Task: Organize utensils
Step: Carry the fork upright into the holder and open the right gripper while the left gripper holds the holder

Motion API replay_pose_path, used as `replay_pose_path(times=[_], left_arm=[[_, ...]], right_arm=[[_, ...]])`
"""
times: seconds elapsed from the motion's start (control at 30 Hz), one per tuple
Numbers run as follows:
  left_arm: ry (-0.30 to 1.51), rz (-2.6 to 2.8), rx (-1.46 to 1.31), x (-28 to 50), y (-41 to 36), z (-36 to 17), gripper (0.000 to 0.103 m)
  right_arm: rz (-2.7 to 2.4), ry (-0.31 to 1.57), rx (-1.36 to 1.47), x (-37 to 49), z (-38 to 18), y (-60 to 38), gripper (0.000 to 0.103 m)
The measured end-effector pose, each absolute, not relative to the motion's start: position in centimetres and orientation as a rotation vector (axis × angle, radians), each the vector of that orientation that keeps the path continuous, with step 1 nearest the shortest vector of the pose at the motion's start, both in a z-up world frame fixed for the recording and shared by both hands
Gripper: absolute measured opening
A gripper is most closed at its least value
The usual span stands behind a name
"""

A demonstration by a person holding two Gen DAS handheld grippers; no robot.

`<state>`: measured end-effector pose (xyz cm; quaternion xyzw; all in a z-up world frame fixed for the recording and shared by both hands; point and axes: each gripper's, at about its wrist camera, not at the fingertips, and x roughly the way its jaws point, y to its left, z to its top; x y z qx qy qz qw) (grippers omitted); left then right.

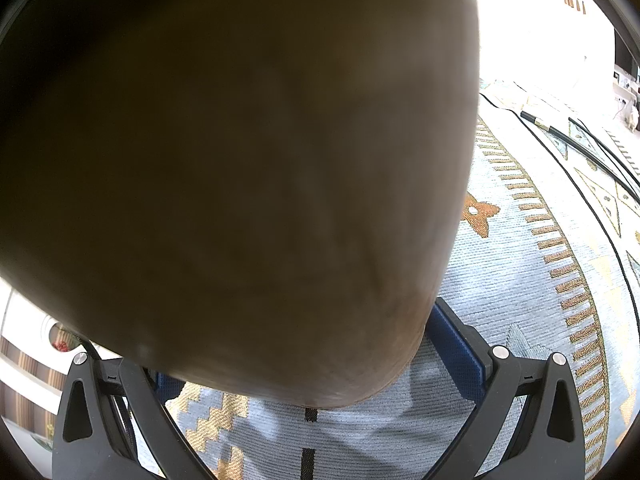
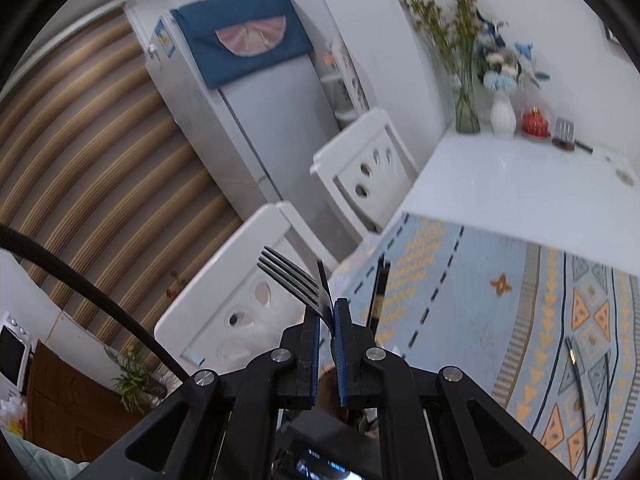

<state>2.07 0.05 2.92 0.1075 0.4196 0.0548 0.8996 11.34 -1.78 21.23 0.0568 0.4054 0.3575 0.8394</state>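
Now | step: I'm carrying a fork (image 2: 294,280) clenched in my right claw (image 2: 326,312), tines up, above the surface's (image 2: 500,184) left edge | left claw (image 1: 312,360): grip unclear, brown object (image 1: 240,160) blocks view | next: find its slot, lower gently.

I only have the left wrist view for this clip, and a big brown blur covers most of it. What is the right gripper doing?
Observer: The right gripper is shut on a fork, with the tines sticking up past its fingertips.
Operator: What lies beyond the fork?
Observer: Two white chairs, the nearer one right behind the tines and the other further back, both beside the table.
Operator: Anything at the table's far end?
Observer: A glass vase of dried stems, a white vase of blue flowers and a red jar stand in a row there.
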Motion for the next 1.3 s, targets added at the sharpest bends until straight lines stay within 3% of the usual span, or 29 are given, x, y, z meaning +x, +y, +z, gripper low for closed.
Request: replay_pose_path(times=[0.33,0.7,0.8,0.87,1.3], left_arm=[[0.869,0.113,0.222,2.3,-0.2,3.5,0.103],[0.868,0.113,0.222,2.2,-0.2,3.5,0.103],[0.869,0.114,0.223,2.2,-0.3,3.5,0.103],[0.867,0.114,0.222,2.2,-0.3,3.5,0.103],[0.845,0.070,0.164,1.4,0.6,4.8,0.103]], right_arm=[[0.779,0.833,0.136,11.0,22.2,-2.7,0.007],[0.733,0.943,0.126,11.5,20.4,-2.9,0.010],[0.736,0.964,0.120,11.5,20.3,-3.0,0.026],[0.766,0.976,0.160,11.3,20.4,-3.5,0.062],[0.750,0.947,0.421,9.7,21.3,-10.0,0.065]])
